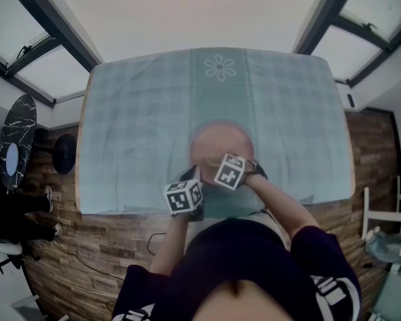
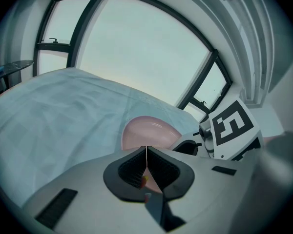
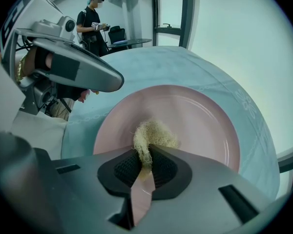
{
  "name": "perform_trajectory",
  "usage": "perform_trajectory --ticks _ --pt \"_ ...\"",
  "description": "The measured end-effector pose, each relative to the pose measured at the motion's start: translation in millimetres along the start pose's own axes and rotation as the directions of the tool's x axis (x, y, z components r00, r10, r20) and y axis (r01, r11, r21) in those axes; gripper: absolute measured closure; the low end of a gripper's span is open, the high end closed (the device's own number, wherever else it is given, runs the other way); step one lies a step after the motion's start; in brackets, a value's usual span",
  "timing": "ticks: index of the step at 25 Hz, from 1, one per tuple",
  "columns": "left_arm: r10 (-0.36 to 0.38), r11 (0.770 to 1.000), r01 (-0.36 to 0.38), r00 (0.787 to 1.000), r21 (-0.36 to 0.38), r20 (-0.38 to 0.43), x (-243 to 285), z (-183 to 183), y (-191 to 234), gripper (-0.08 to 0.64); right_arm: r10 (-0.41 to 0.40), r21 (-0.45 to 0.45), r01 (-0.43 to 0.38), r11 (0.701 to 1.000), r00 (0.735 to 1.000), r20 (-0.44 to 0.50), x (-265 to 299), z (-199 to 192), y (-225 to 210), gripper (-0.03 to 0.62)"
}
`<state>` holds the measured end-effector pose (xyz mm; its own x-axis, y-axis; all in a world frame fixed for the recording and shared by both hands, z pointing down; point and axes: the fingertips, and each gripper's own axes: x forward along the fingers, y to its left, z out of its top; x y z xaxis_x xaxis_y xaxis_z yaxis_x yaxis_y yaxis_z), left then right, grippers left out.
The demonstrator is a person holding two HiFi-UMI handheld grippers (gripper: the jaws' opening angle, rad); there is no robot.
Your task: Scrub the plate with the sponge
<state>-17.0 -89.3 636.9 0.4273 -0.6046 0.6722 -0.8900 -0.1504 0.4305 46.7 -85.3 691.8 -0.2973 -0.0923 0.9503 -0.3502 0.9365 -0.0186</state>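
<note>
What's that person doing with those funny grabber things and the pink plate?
A person is holding a gripper in each hand over a pink plate on a table with a light blue cloth. The right gripper is pinching a scruffy pale sponge and holding it down on the plate to scrub it. The left gripper has its jaws shut, close by the plate's edge; whether it pinches the rim can't be told.
</note>
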Motion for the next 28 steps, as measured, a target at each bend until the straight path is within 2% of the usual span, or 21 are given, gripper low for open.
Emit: perform_trajectory --ticks 9,18,23,28 --pt "-0.010 1.000 0.010 1.000 0.004 -0.003 -0.3 -0.1 -5.1 0.545 0.031 -0.019 -0.032 0.999 0.998 -0.046 -6.6 -18.8 5.1 0.555" --pt "-0.014 1.000 0.014 1.000 0.014 -0.007 0.1 1.6 -3.6 0.545 0.042 0.015 -0.041 0.999 0.997 -0.068 -9.6 -31.7 -2.9 0.555" --pt "-0.022 0.999 0.023 1.000 0.026 -0.016 0.3 3.0 -2.4 0.545 -0.007 0.037 0.011 0.999 0.995 -0.104 -11.0 -40.8 -16.4 0.555" --pt "-0.033 0.999 0.034 0.999 0.039 -0.021 -0.4 5.0 -1.5 0.545 -0.088 0.056 0.097 0.994 0.987 -0.134 -15.1 -45.9 -35.9 0.555"
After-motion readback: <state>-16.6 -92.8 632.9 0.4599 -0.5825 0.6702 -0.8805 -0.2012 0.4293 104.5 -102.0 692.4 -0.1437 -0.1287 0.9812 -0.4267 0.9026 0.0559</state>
